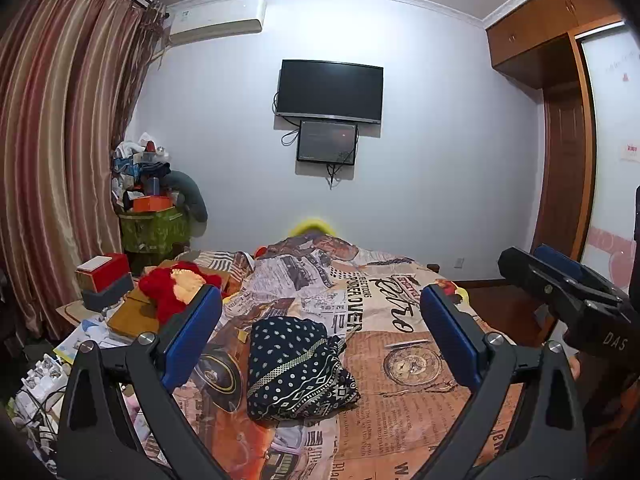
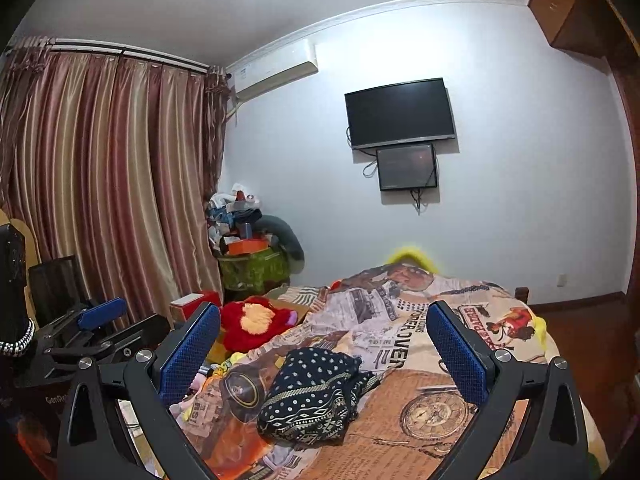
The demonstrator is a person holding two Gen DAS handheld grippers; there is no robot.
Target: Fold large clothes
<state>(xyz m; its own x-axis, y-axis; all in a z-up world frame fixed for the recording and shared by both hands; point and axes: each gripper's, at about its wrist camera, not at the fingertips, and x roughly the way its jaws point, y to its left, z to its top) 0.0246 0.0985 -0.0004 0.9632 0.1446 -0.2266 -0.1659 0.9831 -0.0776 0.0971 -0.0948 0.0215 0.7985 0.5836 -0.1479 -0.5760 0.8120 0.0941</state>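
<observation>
A dark navy garment with white dots and a patterned band (image 1: 298, 368) lies in a folded bundle on the bed's printed cover (image 1: 400, 320). It also shows in the right wrist view (image 2: 316, 396). My left gripper (image 1: 320, 332) is open and empty, held above and short of the garment. My right gripper (image 2: 324, 348) is open and empty too, above the garment's near side. The right gripper shows at the right edge of the left wrist view (image 1: 560, 280). The left gripper shows at the left of the right wrist view (image 2: 100, 320).
A red and yellow plush toy (image 1: 176, 284) and boxes (image 1: 106, 280) crowd the bed's left side. A cluttered green stand (image 1: 154, 228) sits in the corner by the striped curtains (image 1: 60, 160). A TV (image 1: 330, 90) hangs on the far wall. A wooden wardrobe (image 1: 560, 120) stands at right.
</observation>
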